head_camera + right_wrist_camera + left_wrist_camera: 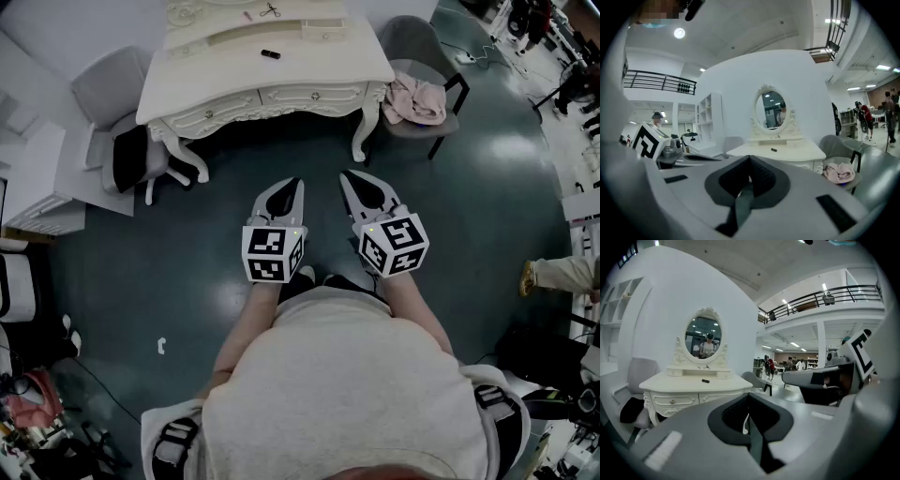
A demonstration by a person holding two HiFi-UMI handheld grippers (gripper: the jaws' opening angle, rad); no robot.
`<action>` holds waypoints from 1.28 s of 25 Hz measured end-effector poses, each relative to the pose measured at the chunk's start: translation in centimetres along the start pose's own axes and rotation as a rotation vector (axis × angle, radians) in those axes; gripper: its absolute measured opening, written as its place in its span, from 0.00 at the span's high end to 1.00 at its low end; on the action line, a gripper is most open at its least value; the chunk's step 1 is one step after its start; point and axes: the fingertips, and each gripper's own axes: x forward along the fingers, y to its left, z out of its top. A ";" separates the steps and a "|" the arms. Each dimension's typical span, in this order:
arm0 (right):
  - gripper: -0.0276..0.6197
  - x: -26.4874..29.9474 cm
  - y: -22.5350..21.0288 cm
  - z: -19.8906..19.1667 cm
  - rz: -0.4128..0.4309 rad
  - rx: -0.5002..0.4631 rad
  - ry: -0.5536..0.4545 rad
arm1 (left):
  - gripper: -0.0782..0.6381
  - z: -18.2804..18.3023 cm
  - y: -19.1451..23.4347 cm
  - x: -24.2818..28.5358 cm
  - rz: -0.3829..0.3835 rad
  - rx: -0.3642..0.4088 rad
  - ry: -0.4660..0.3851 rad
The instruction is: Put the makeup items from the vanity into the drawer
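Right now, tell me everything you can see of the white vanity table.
The vanity is cream-white, looks like carved painted wood, and stands upright on curved legs. Its front drawers are shut. A raised shelf along the back carries an oval mirror in an ornate frame. A small dark tube lies on its flat top, near the middle.

I count one vanity point(187, 84) with one oval mirror point(704, 337) and two drawers point(211, 111) point(314, 95). On it: one dark makeup item point(270, 53), one pair of scissors point(270, 10). Two grey chairs point(108, 86) point(412, 37), one pink cloth point(417, 101).
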 end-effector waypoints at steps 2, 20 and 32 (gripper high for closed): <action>0.95 0.2 -0.1 -0.1 -0.003 -0.005 0.005 | 0.88 -0.3 0.3 0.0 0.005 -0.012 0.002; 0.95 3.6 0.9 -1.2 0.052 0.100 0.000 | 0.88 -0.2 2.4 1.2 -0.075 -0.030 -0.010; 0.95 8.1 1.7 -2.7 0.042 0.118 0.047 | 0.88 -1.9 7.3 2.1 -0.042 -0.039 0.031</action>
